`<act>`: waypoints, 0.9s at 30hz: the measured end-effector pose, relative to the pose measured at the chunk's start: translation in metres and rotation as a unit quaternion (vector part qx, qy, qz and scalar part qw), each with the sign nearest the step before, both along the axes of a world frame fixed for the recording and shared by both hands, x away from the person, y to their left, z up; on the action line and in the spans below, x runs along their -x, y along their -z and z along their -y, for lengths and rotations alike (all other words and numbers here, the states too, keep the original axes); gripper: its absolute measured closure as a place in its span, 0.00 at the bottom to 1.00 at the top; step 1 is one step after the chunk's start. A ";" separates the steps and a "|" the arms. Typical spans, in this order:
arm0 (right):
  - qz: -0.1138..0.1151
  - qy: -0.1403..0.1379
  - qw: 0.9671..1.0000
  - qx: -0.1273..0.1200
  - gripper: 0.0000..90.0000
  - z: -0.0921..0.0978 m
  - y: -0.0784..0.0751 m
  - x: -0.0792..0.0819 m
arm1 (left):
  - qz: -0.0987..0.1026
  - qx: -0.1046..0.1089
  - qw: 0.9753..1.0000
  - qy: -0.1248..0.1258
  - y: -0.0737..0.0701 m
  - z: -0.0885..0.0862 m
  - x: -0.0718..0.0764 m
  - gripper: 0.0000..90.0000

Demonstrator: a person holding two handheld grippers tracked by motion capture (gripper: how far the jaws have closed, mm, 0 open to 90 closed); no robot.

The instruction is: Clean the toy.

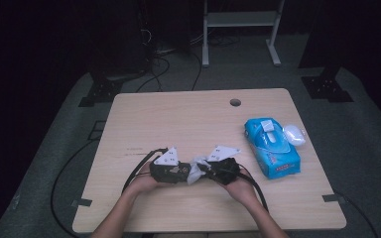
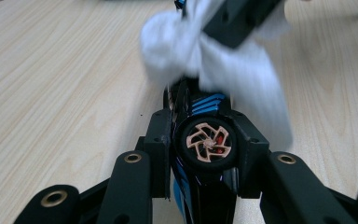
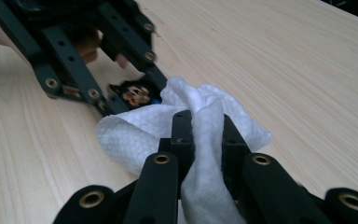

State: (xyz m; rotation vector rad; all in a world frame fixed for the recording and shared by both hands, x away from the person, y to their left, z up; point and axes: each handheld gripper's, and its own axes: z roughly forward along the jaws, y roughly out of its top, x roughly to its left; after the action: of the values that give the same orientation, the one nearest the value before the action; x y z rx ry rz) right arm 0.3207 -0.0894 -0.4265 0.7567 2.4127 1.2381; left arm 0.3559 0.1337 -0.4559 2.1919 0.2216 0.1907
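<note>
- Left gripper [image 1: 176,170]: fingers clamped on a toy car [image 2: 204,144] — keep that grip steady, wheel side facing the wipe.
- Right gripper [image 1: 212,168]: fingers pinched on a white wipe [image 3: 200,126], pressed against the car just beyond the left fingertips; rub in short strokes.
- Bare table [image 1: 188,119] lies ahead of both; wipe pack [image 1: 273,147] sits well right — near edge close behind the hands.

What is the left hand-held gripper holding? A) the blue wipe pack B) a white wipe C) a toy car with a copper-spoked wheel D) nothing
C: the left hand-held gripper has its jaws closed on the toy car, while the white wipe sits in the right hand-held gripper.
</note>
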 end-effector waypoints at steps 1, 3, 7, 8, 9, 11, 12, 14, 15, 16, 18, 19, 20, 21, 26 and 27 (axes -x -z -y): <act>-0.002 -0.004 1.000 0.000 0.89 -0.004 0.000 -0.001 | -0.001 0.002 1.000 -0.001 0.000 0.000 0.000 0.72; -0.002 -0.010 1.000 0.005 0.89 -0.010 0.000 -0.002 | -0.002 0.001 1.000 -0.001 0.000 -0.001 0.000 0.72; 0.000 -0.002 1.000 0.011 0.89 -0.001 -0.002 -0.005 | -0.001 -0.001 1.000 -0.001 0.000 -0.001 0.001 0.72; 0.002 0.005 1.000 0.012 0.89 0.004 -0.002 -0.006 | -0.002 -0.001 1.000 -0.002 0.000 -0.001 0.001 0.72; 0.002 0.015 1.000 0.011 0.89 0.009 -0.002 -0.007 | -0.002 -0.002 1.000 -0.001 0.000 -0.001 0.000 0.72; 0.000 0.029 1.000 0.011 0.89 0.017 -0.003 -0.008 | 0.000 -0.002 1.000 -0.001 -0.001 -0.001 0.000 0.72; 0.001 0.033 0.999 0.011 0.89 0.019 -0.003 -0.008 | 0.000 -0.004 1.000 -0.001 -0.001 0.000 0.000 0.72; 0.004 0.031 0.999 0.015 0.89 0.017 -0.004 -0.006 | 0.001 -0.004 1.000 -0.001 -0.001 0.001 0.000 0.72; 0.009 0.012 1.000 0.012 0.89 0.008 -0.005 -0.002 | 0.000 -0.004 1.000 -0.002 -0.001 0.001 0.000 0.72; 0.010 0.004 1.000 0.015 0.89 0.003 -0.005 0.000 | 0.001 -0.004 1.000 -0.002 -0.001 0.001 0.001 0.72; 0.014 -0.006 1.000 0.025 0.89 -0.005 -0.003 0.001 | 0.001 -0.004 1.000 -0.003 -0.001 0.001 0.001 0.72; 0.016 -0.007 1.000 0.025 0.89 -0.004 -0.002 0.000 | 0.001 -0.005 1.000 -0.004 -0.001 0.001 0.001 0.72; 0.016 -0.007 1.000 0.025 0.89 -0.004 -0.002 0.000 | 0.001 -0.005 1.000 -0.004 -0.001 0.001 0.001 0.72; 0.013 0.001 1.000 0.016 0.89 0.003 -0.001 -0.002 | 0.002 -0.005 1.000 -0.005 -0.001 0.000 0.001 0.72; 0.002 0.038 0.999 0.005 0.89 0.034 0.000 -0.005 | 0.000 -0.013 1.000 -0.007 -0.002 0.000 0.002 0.72; -0.001 0.041 0.999 0.000 0.89 0.038 0.000 -0.005 | 0.000 -0.013 1.000 -0.007 -0.002 0.000 0.002 0.72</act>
State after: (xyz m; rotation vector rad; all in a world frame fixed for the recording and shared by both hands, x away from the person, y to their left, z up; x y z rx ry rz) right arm 0.3254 -0.1278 -0.4266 0.8485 2.3580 1.2059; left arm 0.3543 0.1335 -0.4535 2.2173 0.2355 0.2030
